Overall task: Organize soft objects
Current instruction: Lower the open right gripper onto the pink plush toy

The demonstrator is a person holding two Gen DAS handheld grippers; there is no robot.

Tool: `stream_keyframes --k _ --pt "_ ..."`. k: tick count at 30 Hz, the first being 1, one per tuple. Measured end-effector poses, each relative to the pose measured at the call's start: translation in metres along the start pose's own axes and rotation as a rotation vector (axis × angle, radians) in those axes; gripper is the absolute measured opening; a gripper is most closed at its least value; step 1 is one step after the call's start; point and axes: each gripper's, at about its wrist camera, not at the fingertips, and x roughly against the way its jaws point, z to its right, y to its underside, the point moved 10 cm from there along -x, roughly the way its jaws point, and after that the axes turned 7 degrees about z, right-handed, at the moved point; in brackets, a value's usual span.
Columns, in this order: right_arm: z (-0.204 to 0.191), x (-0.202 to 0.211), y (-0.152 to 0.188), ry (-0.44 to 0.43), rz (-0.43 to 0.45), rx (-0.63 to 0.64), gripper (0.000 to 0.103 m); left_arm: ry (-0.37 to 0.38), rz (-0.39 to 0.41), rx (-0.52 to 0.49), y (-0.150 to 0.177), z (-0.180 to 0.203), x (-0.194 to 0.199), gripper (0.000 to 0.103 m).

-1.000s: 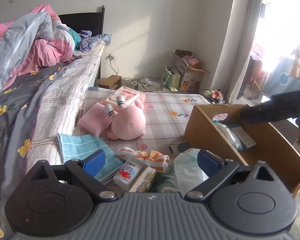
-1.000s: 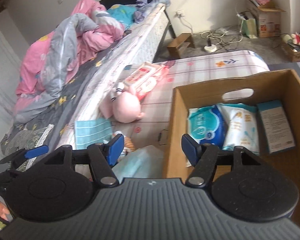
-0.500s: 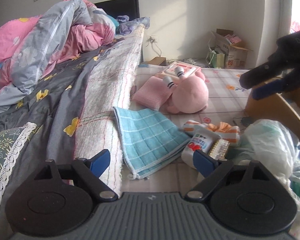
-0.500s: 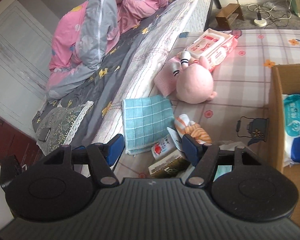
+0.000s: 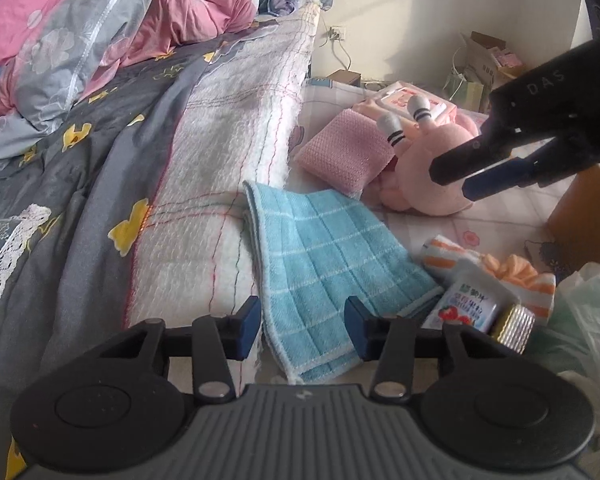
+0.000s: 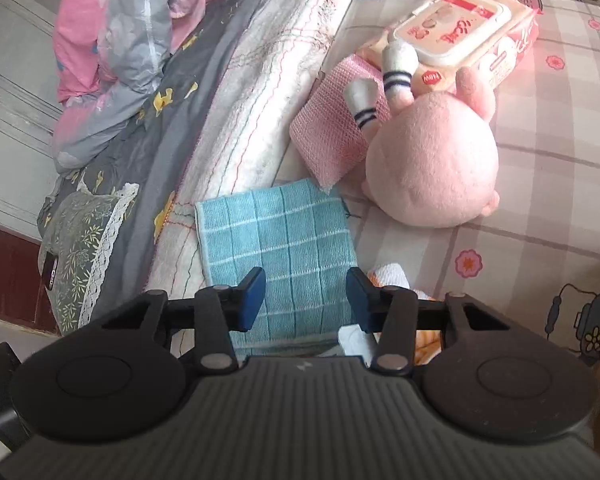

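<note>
A blue checked towel (image 5: 324,256) lies folded on the mattress beside the bed's edge. My left gripper (image 5: 304,326) hovers over its near corner with jaws closing and the pads clear of the cloth. Higher up, my right gripper (image 6: 305,300) points down at the same blue towel (image 6: 276,240). Its jaws are closing too, with nothing pressed between them. In the left wrist view the right gripper (image 5: 456,180) hangs in the air in front of the pink plush toy (image 5: 432,168). A folded pink cloth (image 6: 332,136) leans against the plush toy (image 6: 432,172). An orange-striped cloth (image 5: 500,268) lies to the right.
A pack of wet wipes (image 6: 452,48) lies behind the plush. To the right are a small strawberry packet (image 5: 466,306), a plastic bag (image 5: 588,308) and a cardboard box (image 5: 580,216). A rumpled quilt (image 5: 80,40) covers the bed on the left. A phone (image 6: 50,270) rests on a pillow.
Both grippers have moved left and down toward the blue towel, and both sets of jaws have narrowed. The cardboard box has slid out of the right wrist view.
</note>
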Motion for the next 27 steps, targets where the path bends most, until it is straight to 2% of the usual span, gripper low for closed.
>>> stream_keyframes --k 4,6,7,13,19,21,25,27 --pt "0.010 0.023 -0.034 0.041 0.106 0.036 0.046 0.062 0.048 0.006 -0.030 0.019 -0.014 0.054" --pt "0.022 0.031 -0.050 0.066 0.139 0.014 0.047 0.099 0.079 -0.011 -0.044 0.034 -0.022 0.063" --pt "0.033 0.033 -0.057 0.081 0.149 -0.012 0.047 0.110 0.089 -0.022 -0.049 0.041 -0.026 0.064" --pt "0.087 0.032 -0.069 0.100 0.157 -0.172 0.048 0.188 0.106 -0.040 -0.066 0.076 -0.051 0.064" --pt "0.112 0.020 -0.071 0.077 0.154 -0.247 0.049 0.193 0.082 -0.051 -0.062 0.087 -0.063 0.058" --pt "0.109 0.015 -0.080 0.072 0.166 -0.228 0.051 0.187 0.075 -0.048 -0.059 0.086 -0.063 0.053" --pt "0.086 0.004 -0.108 0.089 0.201 -0.091 0.059 0.155 0.060 -0.043 -0.056 0.076 -0.060 0.052" --pt "0.073 -0.003 -0.117 0.090 0.205 -0.026 0.059 0.141 0.056 -0.043 -0.055 0.071 -0.058 0.052"
